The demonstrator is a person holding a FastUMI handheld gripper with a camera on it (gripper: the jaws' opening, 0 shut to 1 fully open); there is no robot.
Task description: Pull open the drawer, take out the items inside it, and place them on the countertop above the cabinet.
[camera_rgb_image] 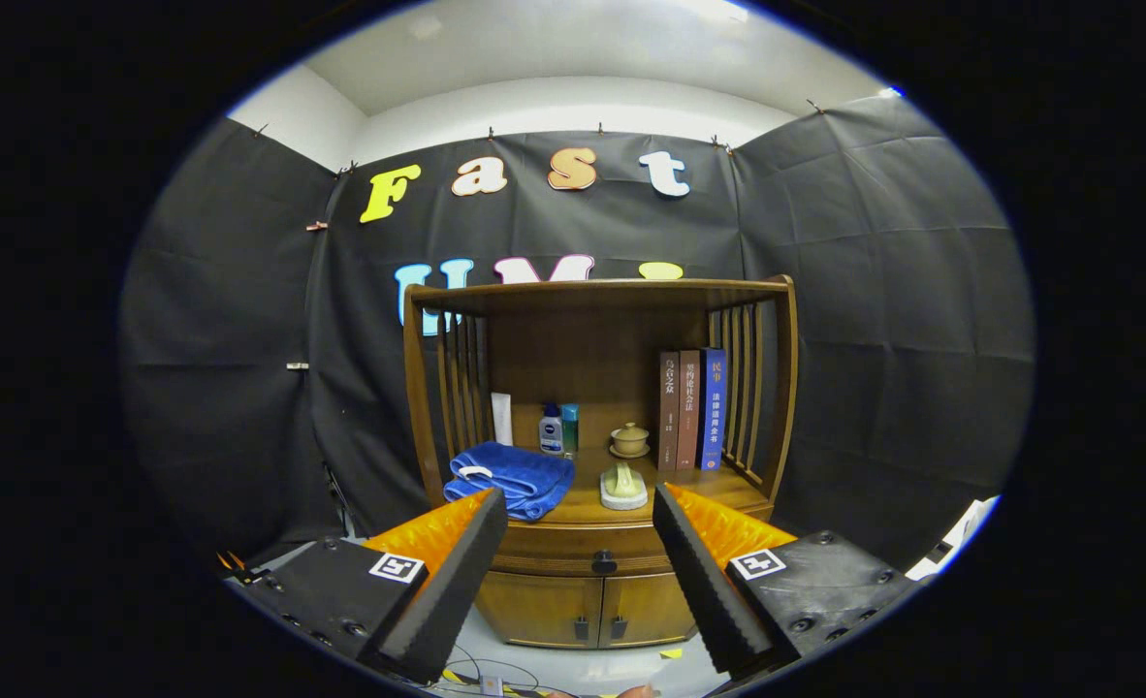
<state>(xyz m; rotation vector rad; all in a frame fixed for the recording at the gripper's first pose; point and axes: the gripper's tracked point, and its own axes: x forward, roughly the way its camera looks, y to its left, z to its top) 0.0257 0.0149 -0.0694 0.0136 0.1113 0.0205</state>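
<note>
Gripper (581, 514) wide open, holding nothing, two fingers (452, 572) spread far apart. Straight ahead at 12 o'clock, between the fingers and beyond them: shut drawer (554, 555) with its dark knob (604, 561), not touched. Under the drawer, at 6 o'clock from the knob, two small cabinet doors (573, 609). Above the drawer, the wooden countertop (699, 496). On it, at 11 o'clock from the knob, a folded blue towel (513, 477); at 12, a small green ornament (623, 485) and a lidded cup (629, 440); at 1 o'clock, three books (691, 409) standing up.
</note>
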